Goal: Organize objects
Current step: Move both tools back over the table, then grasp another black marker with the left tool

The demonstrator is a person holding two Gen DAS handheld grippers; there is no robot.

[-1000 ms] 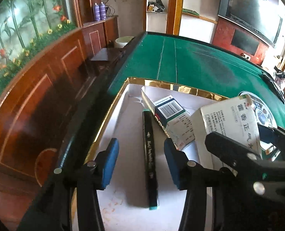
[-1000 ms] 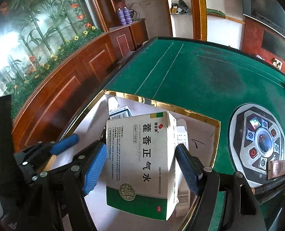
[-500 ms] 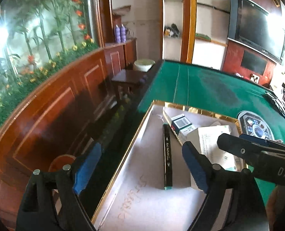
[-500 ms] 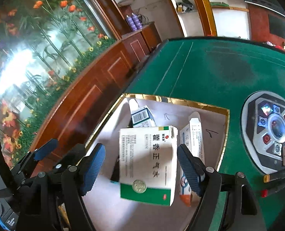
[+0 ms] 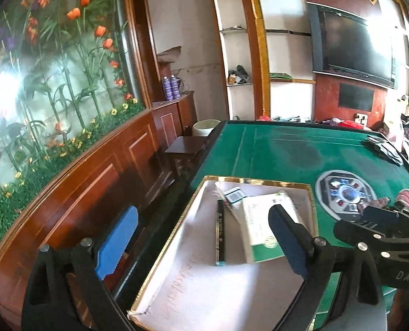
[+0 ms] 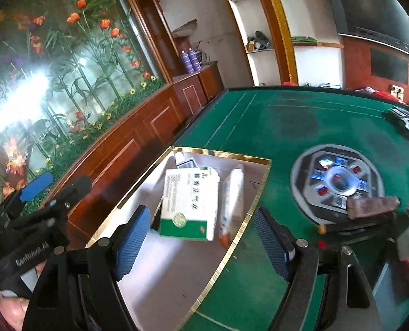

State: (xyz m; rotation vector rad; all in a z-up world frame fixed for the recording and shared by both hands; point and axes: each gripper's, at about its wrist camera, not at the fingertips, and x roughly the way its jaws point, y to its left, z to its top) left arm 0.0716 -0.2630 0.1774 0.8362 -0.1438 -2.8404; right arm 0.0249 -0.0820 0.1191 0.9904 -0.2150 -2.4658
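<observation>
The left gripper (image 5: 203,247) hangs with its jaws wide and empty over the gold-rimmed tray (image 5: 255,181) on the green tabletop (image 5: 281,149). Between those jaws, farther ahead, a black marker pen (image 5: 220,233) lies flat in the tray; the green-and-white medicine box (image 5: 259,227) lies beside it, partly hidden by the right-hand jaw, with a smaller barcoded box (image 5: 233,197) beyond. The right gripper (image 6: 201,245) also stands wide and empty — the medicine box (image 6: 189,202) lies ahead between its jaws, a white tube (image 6: 232,201) just beside it. Past the right-hand jaw sits the tabletop's round control panel (image 6: 337,182).
</observation>
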